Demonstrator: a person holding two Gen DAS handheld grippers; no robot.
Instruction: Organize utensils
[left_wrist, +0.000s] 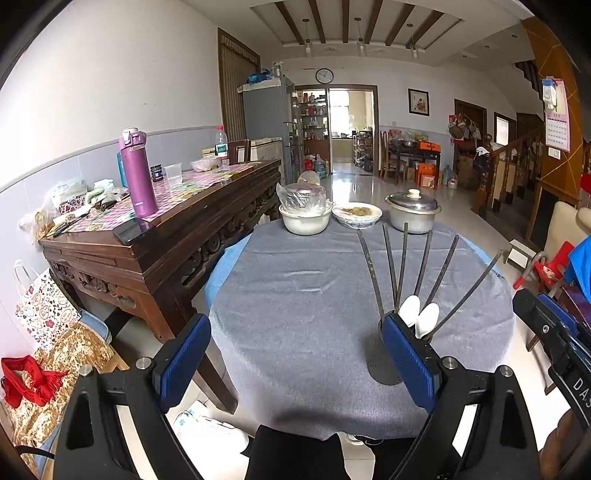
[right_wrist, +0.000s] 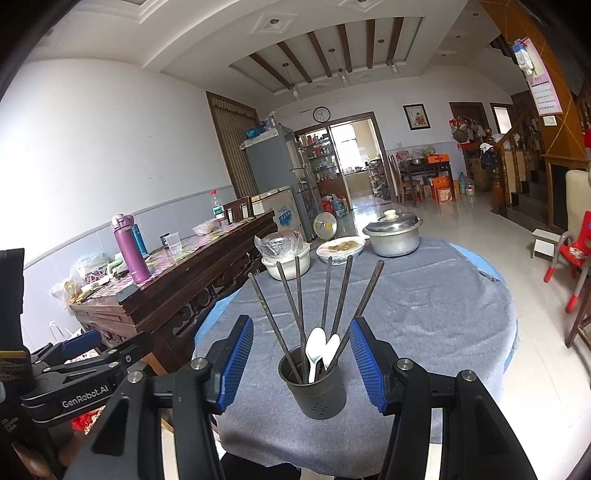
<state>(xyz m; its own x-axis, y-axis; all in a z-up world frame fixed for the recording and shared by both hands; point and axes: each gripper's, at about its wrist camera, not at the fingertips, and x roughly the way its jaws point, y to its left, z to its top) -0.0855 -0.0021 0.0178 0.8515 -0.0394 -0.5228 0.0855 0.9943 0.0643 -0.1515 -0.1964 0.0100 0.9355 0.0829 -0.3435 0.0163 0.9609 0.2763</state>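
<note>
Broadly, a round table under a grey cloth (right_wrist: 424, 314) fills the middle of a tiled dining room, seen from both wrist views. At far left a carved dark wooden sideboard (left_wrist: 166, 254) runs along the wall and nearly meets the table's left edge; it carries a purple flask (left_wrist: 137, 173), a clear plastic cup (left_wrist: 173, 173), a water bottle (left_wrist: 221, 146) and scattered packets. Left gripper (left_wrist: 295, 362): fingers spread wide over bare cloth, nothing between them; its right finger partly hides the holder in that view. Task item: a dark cylindrical utensil holder (right_wrist: 314, 387) stands upright on the near part of the cloth, holding six dark chopsticks (right_wrist: 345, 291) fanned outward and two white spoons (right_wrist: 316, 347). Right gripper (right_wrist: 301, 363): jaws open on either side of the holder, pads clear of its wall. Far edge of table, left to right: plastic-covered white basin (right_wrist: 288, 260), patterned bowl of food (right_wrist: 340, 249), lidded metal pot (right_wrist: 393, 230). Centre cloth lies bare between holder and dishes. Right of the table, open tiled floor, a red plastic chair (right_wrist: 574, 258) and a staircase (right_wrist: 517, 177) beyond.
</note>
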